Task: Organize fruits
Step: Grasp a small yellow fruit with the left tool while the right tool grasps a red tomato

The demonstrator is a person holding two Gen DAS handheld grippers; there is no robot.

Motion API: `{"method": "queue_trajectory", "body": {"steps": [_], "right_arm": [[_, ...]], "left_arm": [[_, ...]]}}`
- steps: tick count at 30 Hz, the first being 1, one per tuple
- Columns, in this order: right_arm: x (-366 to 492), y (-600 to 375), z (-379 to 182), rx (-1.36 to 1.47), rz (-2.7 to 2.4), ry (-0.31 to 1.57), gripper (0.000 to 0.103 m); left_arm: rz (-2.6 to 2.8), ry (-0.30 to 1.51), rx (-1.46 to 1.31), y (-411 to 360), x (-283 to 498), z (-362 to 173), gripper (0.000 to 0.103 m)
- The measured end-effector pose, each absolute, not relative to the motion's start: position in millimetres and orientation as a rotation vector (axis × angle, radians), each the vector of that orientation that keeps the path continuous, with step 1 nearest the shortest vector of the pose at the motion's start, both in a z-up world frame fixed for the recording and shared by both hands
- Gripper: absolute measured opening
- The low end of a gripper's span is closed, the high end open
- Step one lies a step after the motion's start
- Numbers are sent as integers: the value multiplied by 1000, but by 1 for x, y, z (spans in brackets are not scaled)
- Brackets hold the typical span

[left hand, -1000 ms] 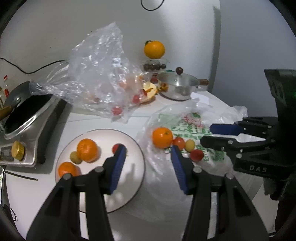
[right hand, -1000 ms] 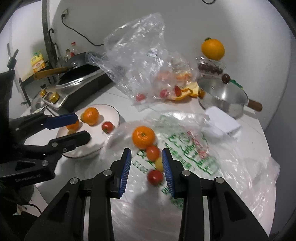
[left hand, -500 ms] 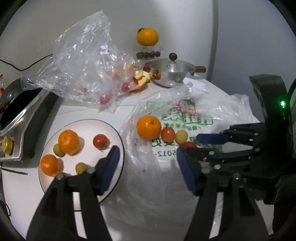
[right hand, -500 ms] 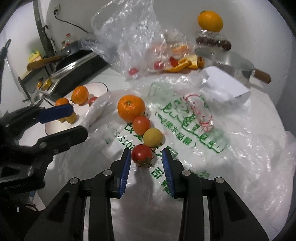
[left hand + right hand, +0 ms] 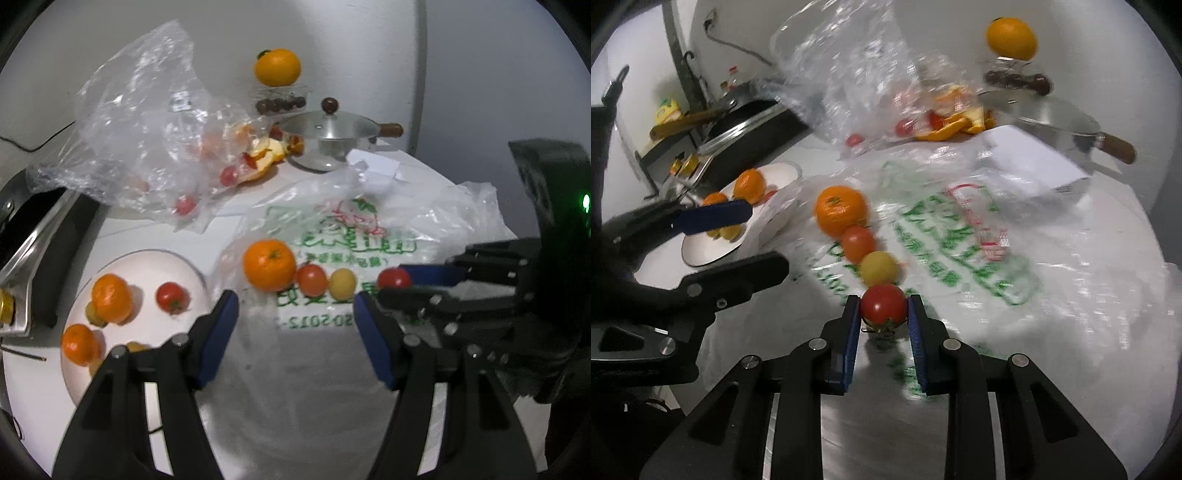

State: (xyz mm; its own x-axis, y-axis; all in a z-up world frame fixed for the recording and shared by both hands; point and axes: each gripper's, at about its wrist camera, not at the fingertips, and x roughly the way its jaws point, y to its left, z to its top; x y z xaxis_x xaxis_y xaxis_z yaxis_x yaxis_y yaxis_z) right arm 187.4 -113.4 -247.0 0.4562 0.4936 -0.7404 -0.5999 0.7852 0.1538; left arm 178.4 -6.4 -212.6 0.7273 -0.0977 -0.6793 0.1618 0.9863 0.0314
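The right gripper (image 5: 882, 314) has just closed its blue fingers (image 5: 851, 325) on a red tomato (image 5: 883, 303), whose stem end points down at 6 o'clock. The tomato ends a row on the printed bag (image 5: 997, 240): yellow tomato (image 5: 879, 268), orange-red tomato (image 5: 857, 242) and mandarin (image 5: 841, 210) run toward 11 o'clock. Only the left wrist view shows the whole plate (image 5: 147, 325), at 9 o'clock, carrying fruit. The left gripper (image 5: 295, 317) has spread open and holds nothing.
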Motion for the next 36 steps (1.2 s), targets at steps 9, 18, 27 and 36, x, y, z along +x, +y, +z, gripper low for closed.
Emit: {"method": "queue_trajectory", "body": {"steps": [9,18,27,36], "right_arm": [[197,-159,-238,-90,617,821,27],[201,-171,-237,-64,625,795,27],[203,-176,-239,-49,643,789,27],[203,-176,-239,-40,631,788,27]], "left_arm": [[-208,751,180,-48,195,-225,64],[-197,744,329,-74,213,-238,49],[-186,742,434,-80,221,-245,29],[-198,741,487,-85,213,-248,25]]}}
